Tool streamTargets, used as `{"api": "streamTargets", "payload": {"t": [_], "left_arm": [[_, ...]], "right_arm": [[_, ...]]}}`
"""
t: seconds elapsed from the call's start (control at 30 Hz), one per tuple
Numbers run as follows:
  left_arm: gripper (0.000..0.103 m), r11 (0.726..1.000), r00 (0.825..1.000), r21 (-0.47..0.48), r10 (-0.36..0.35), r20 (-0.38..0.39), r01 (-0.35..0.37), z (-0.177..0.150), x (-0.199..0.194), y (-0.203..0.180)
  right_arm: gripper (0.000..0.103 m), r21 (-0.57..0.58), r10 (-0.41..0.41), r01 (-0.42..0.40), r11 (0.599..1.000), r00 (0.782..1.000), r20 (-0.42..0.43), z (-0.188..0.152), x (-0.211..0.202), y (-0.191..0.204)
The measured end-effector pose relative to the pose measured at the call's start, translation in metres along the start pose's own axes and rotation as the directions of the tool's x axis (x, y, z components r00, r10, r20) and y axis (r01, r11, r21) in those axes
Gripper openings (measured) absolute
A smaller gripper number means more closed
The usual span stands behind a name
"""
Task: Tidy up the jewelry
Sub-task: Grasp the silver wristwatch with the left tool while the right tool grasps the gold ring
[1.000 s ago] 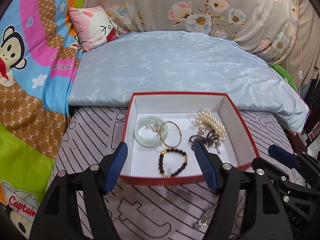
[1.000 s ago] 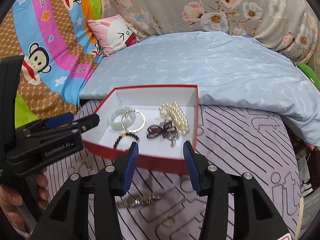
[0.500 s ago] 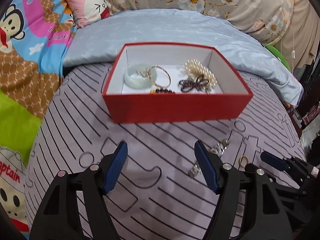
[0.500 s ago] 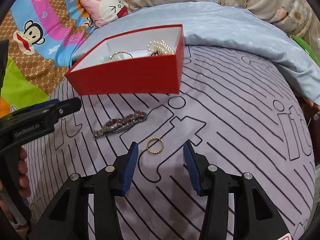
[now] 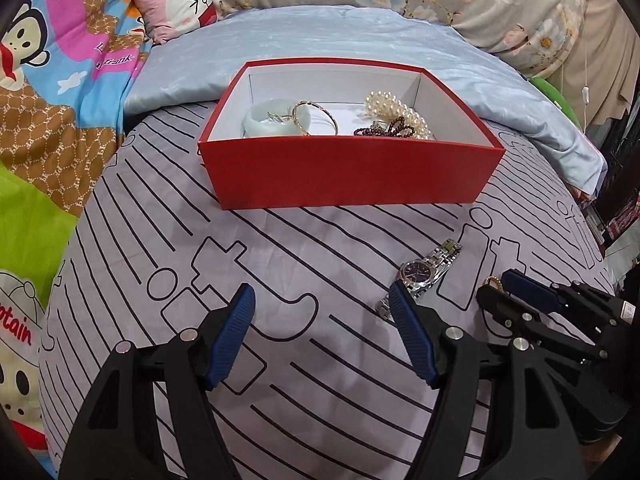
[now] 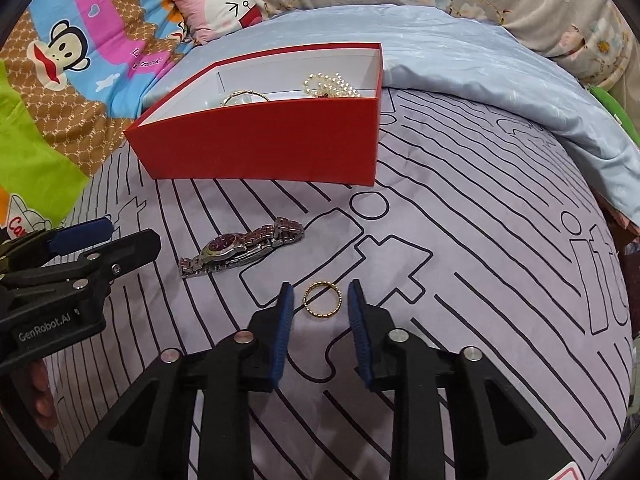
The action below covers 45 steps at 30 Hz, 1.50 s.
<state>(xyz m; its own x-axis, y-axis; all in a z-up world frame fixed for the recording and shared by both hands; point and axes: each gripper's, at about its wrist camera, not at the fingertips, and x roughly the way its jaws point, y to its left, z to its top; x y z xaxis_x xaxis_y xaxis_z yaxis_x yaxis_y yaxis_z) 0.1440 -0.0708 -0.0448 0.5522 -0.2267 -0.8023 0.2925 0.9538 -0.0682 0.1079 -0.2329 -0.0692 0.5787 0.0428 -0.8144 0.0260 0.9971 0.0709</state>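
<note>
A red box (image 5: pixel 348 176) on the lilac striped sheet holds a jade bangle (image 5: pixel 268 122), a gold bangle (image 5: pixel 314 118), pearls (image 5: pixel 396 106) and dark beads (image 5: pixel 384 131). In front of it lie a silver watch (image 6: pixel 240 250) and a gold ring (image 6: pixel 322 283). My right gripper (image 6: pixel 321 294) hangs low over the ring, which lies between its closing jaws; the pads stand clear of it. My left gripper (image 5: pixel 322 296) is open over bare sheet, and its right fingertip overlaps the watch (image 5: pixel 424 276). Each gripper shows in the other's view, the left (image 6: pixel 120 240) and the right (image 5: pixel 500 286).
A pale blue quilt (image 5: pixel 320 44) lies folded behind the box, with a pink cartoon pillow (image 5: pixel 176 0) beyond it. A bright cartoon blanket (image 5: pixel 48 80) covers the left side. Fingers of a hand (image 6: pixel 38 396) hold the left gripper's handle.
Both grippers have sunk and drawn back from above the box to the sheet in front of it. The right jaws have narrowed around the ring.
</note>
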Motion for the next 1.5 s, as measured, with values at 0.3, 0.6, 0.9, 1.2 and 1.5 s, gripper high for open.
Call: {"api": "streamTargets", "payload": {"t": [0.3, 0.6, 0.9, 1.2, 1.5], "left_arm": [[0.067, 0.999, 0.999, 0.031, -0.036, -0.01, 0.036, -0.003, 0.003, -0.013], [0.067, 0.988, 0.994, 0.105, -0.111, -0.023, 0.112, -0.001, 0.022, -0.039], [0.055, 0.984, 0.993, 0.136, -0.119, -0.006, 0.119, 0.001, 0.035, -0.048], [0.025, 0.977, 0.988, 0.146, -0.155, -0.003, 0.154, -0.001, 0.032, -0.05], [0.024, 0.978, 0.982, 0.091, -0.188, -0.012, 0.188, -0.003, 0.025, -0.041]], "right_arm": [[0.018, 0.019, 0.0, 0.0, 1.0, 1.0, 0.002, -0.004, -0.006, -0.009], [0.018, 0.095, 0.018, -0.02, 0.995, 1.0, 0.017, -0.008, -0.022, -0.031], [0.018, 0.127, 0.032, -0.034, 0.991, 0.999, 0.024, -0.009, -0.025, -0.04], [0.018, 0.124, 0.044, -0.047, 0.991, 0.999, 0.027, -0.009, -0.025, -0.037], [0.018, 0.115, 0.062, -0.066, 0.991, 0.998, 0.032, -0.008, -0.029, -0.032]]}}
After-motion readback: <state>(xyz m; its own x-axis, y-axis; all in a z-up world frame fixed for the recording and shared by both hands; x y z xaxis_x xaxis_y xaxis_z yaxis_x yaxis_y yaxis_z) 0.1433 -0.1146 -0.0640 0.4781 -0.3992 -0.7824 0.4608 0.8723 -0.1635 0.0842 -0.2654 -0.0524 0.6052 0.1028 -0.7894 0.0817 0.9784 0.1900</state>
